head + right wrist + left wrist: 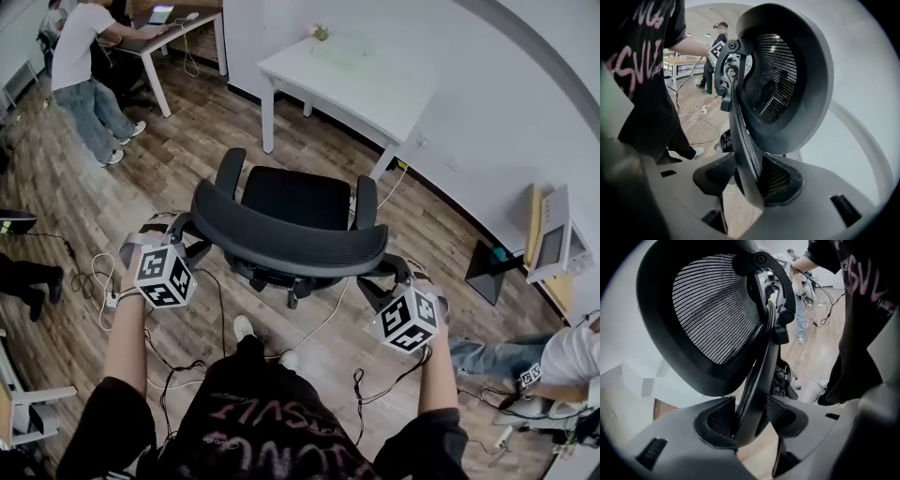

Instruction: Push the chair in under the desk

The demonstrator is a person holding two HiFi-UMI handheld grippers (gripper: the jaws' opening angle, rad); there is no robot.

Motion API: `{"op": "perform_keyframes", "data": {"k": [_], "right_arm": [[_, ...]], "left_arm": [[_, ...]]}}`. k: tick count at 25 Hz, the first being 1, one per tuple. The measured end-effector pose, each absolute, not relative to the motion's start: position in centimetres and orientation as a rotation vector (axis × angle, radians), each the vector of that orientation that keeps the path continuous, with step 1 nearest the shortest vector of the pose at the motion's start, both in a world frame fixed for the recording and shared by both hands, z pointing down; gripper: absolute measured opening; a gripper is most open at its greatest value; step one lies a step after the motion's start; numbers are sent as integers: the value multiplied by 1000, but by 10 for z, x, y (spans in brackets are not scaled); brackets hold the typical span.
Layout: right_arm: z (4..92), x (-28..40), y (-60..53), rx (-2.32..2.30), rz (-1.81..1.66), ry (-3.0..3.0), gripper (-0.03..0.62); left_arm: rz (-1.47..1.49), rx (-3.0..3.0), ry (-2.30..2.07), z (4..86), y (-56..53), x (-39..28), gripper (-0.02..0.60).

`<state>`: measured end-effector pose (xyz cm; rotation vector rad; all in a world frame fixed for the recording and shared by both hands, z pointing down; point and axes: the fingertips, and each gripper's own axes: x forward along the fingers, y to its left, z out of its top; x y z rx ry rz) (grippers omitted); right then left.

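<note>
Left gripper (751,417) and right gripper (743,180) jaws clamp the chair (292,234) backrest, white desk (361,89) ahead.

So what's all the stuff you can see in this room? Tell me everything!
Black mesh office chair: one, black, mid-floor, facing the white desk, not under it.
White rectangular desk: one, white, beyond the chair, by the wall.
Second desk: one, white-legged, far top left.
Brown wooden floor: one, brown, underneath everything.
Floor cables: several, white and black, around the chair.
Other people: at least two, one in a white shirt at the second desk, one bottom right.
Left gripper: one, grey, clamped on the chair's left edge.
Right gripper: one, grey, clamped on its right edge.
</note>
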<state>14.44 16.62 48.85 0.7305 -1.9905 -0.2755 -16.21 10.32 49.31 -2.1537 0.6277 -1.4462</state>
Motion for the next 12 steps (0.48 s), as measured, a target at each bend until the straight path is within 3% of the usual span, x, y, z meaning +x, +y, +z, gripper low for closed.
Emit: {"op": "perform_keyframes", "data": {"k": [12], "right_arm": [[490,145,162,715,-244,-1983,194]], "left_arm": [[-1409,-2177,619,492,99,-161,222]]}}
